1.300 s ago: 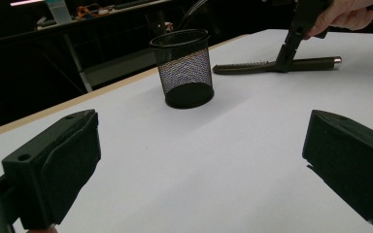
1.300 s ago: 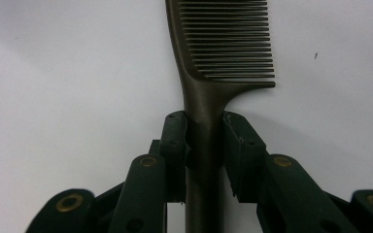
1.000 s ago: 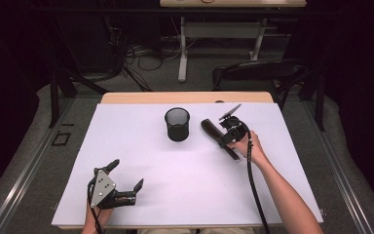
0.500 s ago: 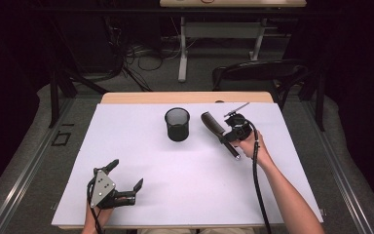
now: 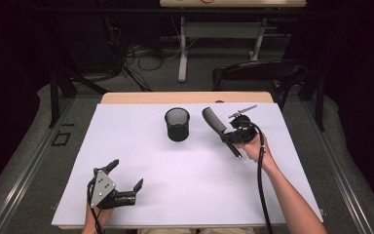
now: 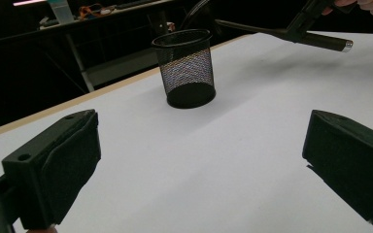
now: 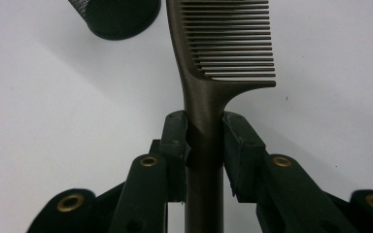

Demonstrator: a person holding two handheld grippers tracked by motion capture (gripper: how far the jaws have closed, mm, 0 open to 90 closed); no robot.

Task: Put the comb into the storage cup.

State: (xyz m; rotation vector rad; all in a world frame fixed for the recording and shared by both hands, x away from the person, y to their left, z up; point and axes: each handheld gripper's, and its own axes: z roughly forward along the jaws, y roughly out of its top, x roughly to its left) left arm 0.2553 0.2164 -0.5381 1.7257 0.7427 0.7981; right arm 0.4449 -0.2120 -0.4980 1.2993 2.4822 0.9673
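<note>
A black mesh cup (image 5: 177, 124) stands upright on the white table, mid-back; it also shows in the left gripper view (image 6: 186, 68) and at the top of the right gripper view (image 7: 116, 17). My right gripper (image 5: 230, 138) is shut on the handle of a dark comb (image 5: 216, 123), held above the table just right of the cup, teeth end toward the back left. In the right gripper view the comb (image 7: 209, 63) runs up between my pads (image 7: 177, 145). My left gripper (image 5: 125, 178) rests near the front left edge, open and holding nothing; its jaws stand wide apart.
The white sheet (image 5: 190, 190) covers the table, with a wooden strip (image 5: 185, 97) at the back edge. A dark chair (image 5: 260, 73) and a desk frame stand behind the table. The right gripper's cable (image 5: 260, 180) trails along the forearm.
My right gripper has lifted the comb and swung it a little back and toward the cup. The left gripper has stayed put.
</note>
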